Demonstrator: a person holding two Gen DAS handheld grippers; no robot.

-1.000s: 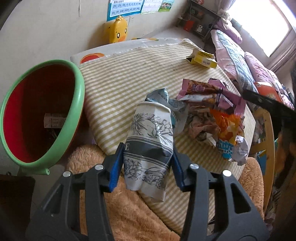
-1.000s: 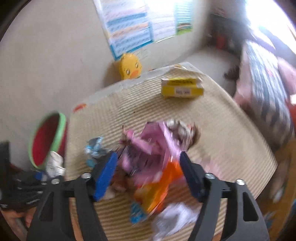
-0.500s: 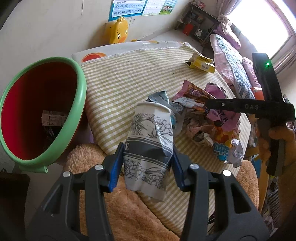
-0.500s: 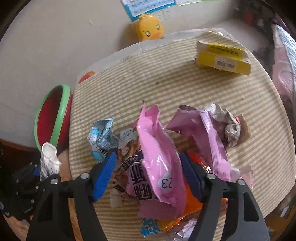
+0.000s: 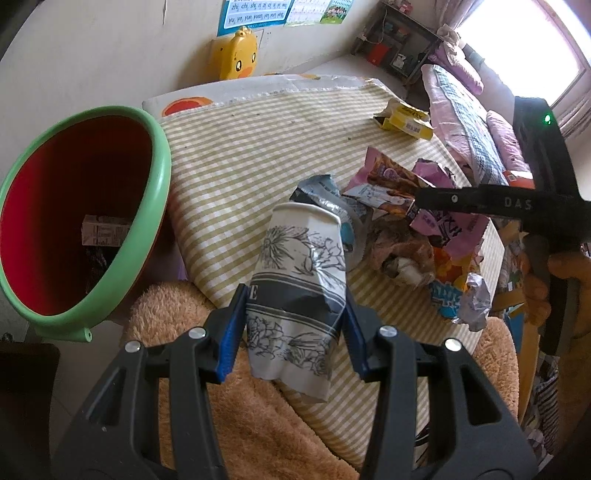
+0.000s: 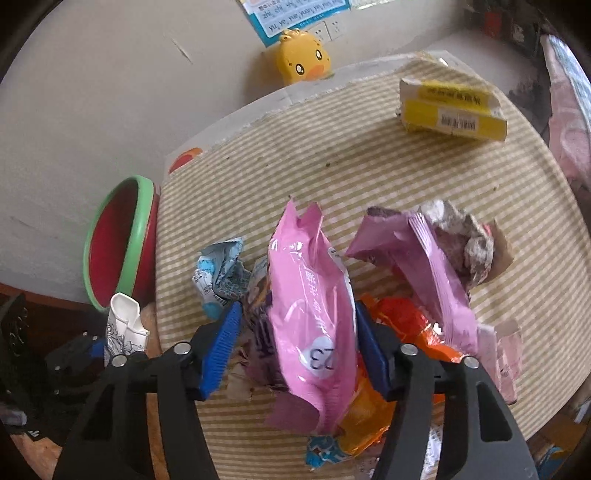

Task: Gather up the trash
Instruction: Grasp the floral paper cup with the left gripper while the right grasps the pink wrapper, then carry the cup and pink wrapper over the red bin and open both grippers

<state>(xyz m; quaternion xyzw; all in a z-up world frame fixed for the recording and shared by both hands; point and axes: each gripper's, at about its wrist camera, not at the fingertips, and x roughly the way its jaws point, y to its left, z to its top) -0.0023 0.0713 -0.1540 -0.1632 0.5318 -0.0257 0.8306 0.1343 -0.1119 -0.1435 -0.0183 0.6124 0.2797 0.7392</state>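
Over the striped cloth (image 5: pixel 258 155), left tongs (image 5: pixel 293 328) pinch a crumpled paper cup (image 5: pixel 299 280); right tongs (image 6: pixel 299 339) straddle, unclosed, a glossy pink wrapper (image 6: pixel 314 295).

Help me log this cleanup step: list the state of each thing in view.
left gripper: shut on paper cup
paper cup: crushed, held off the table
right gripper: open around pink wrapper
pink wrapper: torn open, on the pile
bin: open, tilted
yellow box: flaps open

Plain beige wall (image 5: pixel 110 44) behind, with blue-bordered paper chart (image 5: pixel 255 14) and yellow duck-shaped plastic ornament (image 6: pixel 301 57). Bright overexposed window (image 5: pixel 517 48) at right, above bed with pink and checked bedding (image 5: pixel 465 99). Yellow-and-white checked tablecloth (image 5: pixel 258 147) over table.
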